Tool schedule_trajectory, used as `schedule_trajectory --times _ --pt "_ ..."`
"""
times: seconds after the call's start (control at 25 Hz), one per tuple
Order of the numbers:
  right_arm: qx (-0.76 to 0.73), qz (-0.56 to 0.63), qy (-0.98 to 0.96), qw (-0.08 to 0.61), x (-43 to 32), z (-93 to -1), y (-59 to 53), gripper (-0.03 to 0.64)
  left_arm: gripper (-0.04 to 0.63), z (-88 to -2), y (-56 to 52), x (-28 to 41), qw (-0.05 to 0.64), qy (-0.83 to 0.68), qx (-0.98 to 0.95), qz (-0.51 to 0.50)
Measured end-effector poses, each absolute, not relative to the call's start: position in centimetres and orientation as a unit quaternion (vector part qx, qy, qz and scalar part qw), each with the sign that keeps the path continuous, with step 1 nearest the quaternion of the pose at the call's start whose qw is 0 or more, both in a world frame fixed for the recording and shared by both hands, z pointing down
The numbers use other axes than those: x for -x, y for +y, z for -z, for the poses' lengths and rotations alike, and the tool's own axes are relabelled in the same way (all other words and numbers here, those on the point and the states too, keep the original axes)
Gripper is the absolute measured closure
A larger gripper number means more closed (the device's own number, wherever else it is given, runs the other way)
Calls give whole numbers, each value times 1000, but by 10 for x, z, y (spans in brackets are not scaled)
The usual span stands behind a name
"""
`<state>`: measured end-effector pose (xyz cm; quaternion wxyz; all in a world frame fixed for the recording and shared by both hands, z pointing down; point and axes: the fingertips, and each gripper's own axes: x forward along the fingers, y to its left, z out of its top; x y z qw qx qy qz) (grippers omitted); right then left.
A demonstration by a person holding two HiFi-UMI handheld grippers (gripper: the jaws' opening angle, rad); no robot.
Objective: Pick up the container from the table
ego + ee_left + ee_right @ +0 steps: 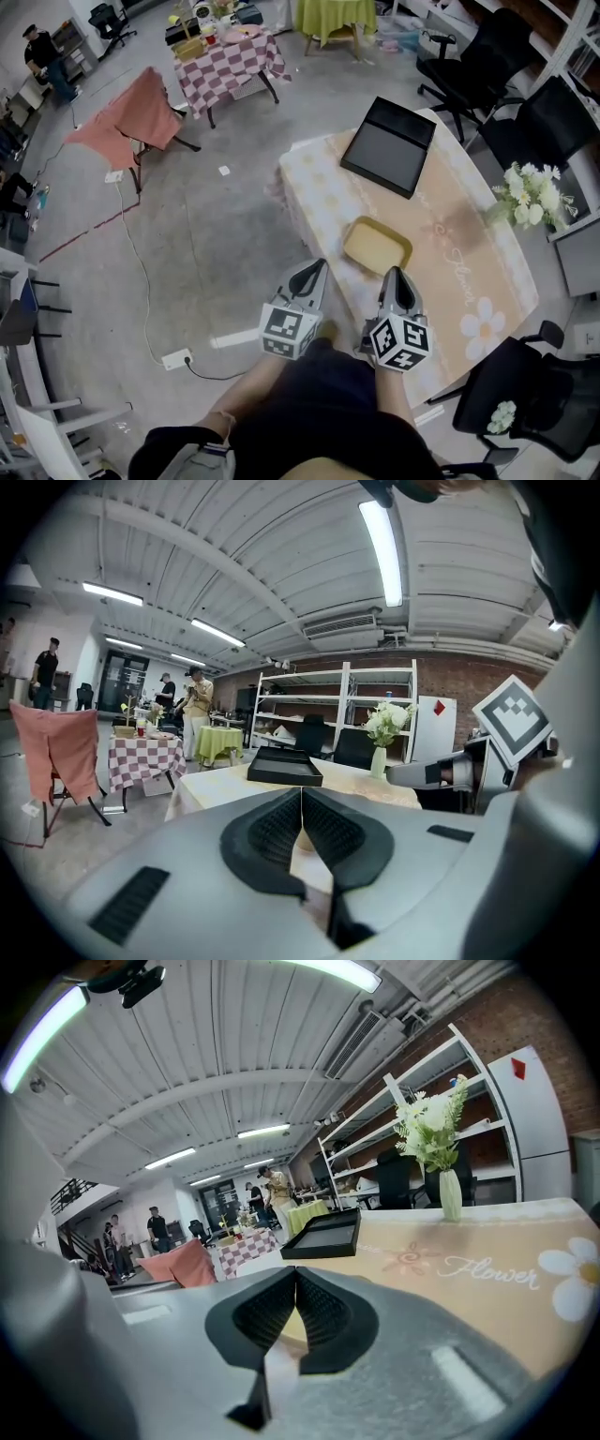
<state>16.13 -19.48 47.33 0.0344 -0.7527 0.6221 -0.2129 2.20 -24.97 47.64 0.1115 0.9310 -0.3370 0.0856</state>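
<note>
The container [377,244] is a shallow yellow rectangular dish on the cream flowered table [478,281], near its front edge. In the head view both grippers hover just short of that edge. My left gripper [314,267] is left of the container, off the table's corner. My right gripper [395,274] points at the container's near rim, close to it. In the left gripper view my left gripper [301,791] has its ribbed pads pressed together with nothing between them. The right gripper [296,1275] looks the same in the right gripper view, and a yellowish strip shows just behind its jaws.
A black tray [389,145] lies at the table's far end. A vase of white flowers [530,192] stands at its right side. Black office chairs [520,403] surround the table. A power strip [176,358] and cable lie on the floor at left. People stand far back.
</note>
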Motion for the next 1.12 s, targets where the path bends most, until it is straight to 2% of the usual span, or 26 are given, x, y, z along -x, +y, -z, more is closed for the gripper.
schedule_trajectory --times 1.12 --pt "812 214 541 45 -195 -481 -199 612 583 -487 -287 -76 112 -234 -961 -100"
